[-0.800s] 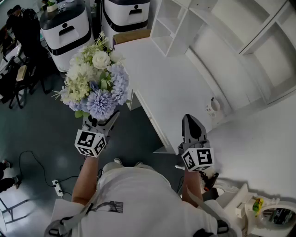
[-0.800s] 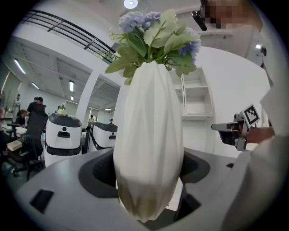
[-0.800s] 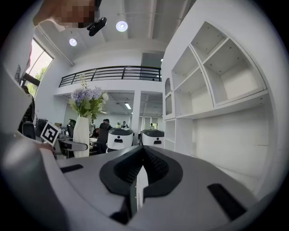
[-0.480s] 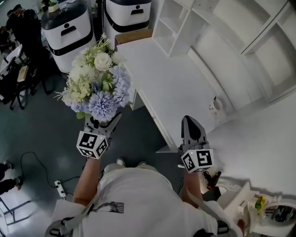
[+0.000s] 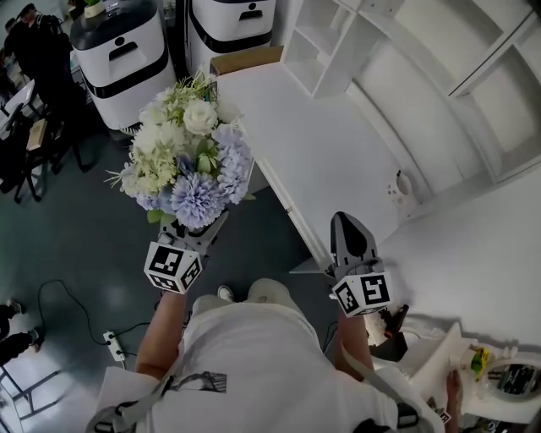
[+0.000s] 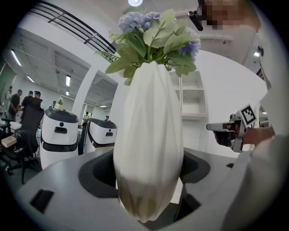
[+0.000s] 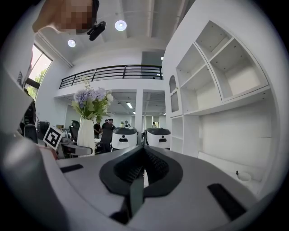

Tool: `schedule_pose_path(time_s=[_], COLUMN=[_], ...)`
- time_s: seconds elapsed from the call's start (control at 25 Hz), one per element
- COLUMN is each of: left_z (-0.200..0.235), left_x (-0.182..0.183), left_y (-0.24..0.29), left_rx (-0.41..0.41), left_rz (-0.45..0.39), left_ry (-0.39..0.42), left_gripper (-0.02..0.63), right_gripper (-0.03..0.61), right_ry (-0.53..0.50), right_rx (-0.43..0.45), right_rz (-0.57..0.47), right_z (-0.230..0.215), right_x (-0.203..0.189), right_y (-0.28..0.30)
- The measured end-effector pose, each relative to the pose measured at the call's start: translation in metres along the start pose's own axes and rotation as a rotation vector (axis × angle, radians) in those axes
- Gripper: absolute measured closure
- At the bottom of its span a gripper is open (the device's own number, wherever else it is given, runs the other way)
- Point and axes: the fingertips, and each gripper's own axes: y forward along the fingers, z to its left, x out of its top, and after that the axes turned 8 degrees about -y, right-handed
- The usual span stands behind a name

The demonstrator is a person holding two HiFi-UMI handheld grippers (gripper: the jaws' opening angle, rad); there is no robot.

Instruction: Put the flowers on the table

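A bouquet of white and lilac flowers stands in a tall white ribbed vase. My left gripper is shut on the vase's lower body and holds it upright over the dark floor, just left of the white table. In the left gripper view the vase fills the gap between the jaws, with leaves and blooms on top. My right gripper hovers by the table's near corner, shut and holding nothing; its jaws meet in its own view, where the vase shows at the left.
White shelving lines the wall behind the table. A small white cup sits at the table's right edge. Two white-and-black machines and a cardboard box stand at the far end. Chairs, people and a floor cable lie left.
The vase and bouquet have drifted slightly right and nearer the table's edge. Both grippers keep the same state, and the view has shifted a little forward.
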Motion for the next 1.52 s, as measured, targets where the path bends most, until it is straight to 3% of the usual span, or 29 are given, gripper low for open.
schedule_pose_path(time_s=[0.12, 0.4, 0.6, 0.76, 1.52], left_z=[0.003, -0.013, -0.017, -0.023, -0.019], left_x=[-0.003, -0.009, 0.002, 0.016, 0.028], left_y=[0.000, 0.033, 0.040, 0.064, 0.078], left_rx=[-0.010, -0.019, -0.025, -0.032, -0.113], left_rz=[0.008, 0.024, -0.133, -0.194, -0.228], left_ry=[0.002, -0.017, 0.005, 0.030, 0.081], left_gripper=[0.244, 0.244, 0.244, 0.244, 0.243], right_gripper=[0.568, 0.568, 0.568, 0.568, 0.568], right_ry=[0.004, 0.034, -0.048, -0.109, -0.102], right_rx=[-0.002, -0.006, 0.032, 0.064, 0.084], right_rz=[0.000, 0.020, -0.069, -0.134, -0.128], right_z=[0.006, -0.031, -0.041, -0.061, -0.026], right_x=[-0.003, -0.023, -0.016, -0.001, -0.008], right_y=[0.005, 0.008, 0.023, 0.047, 0.056])
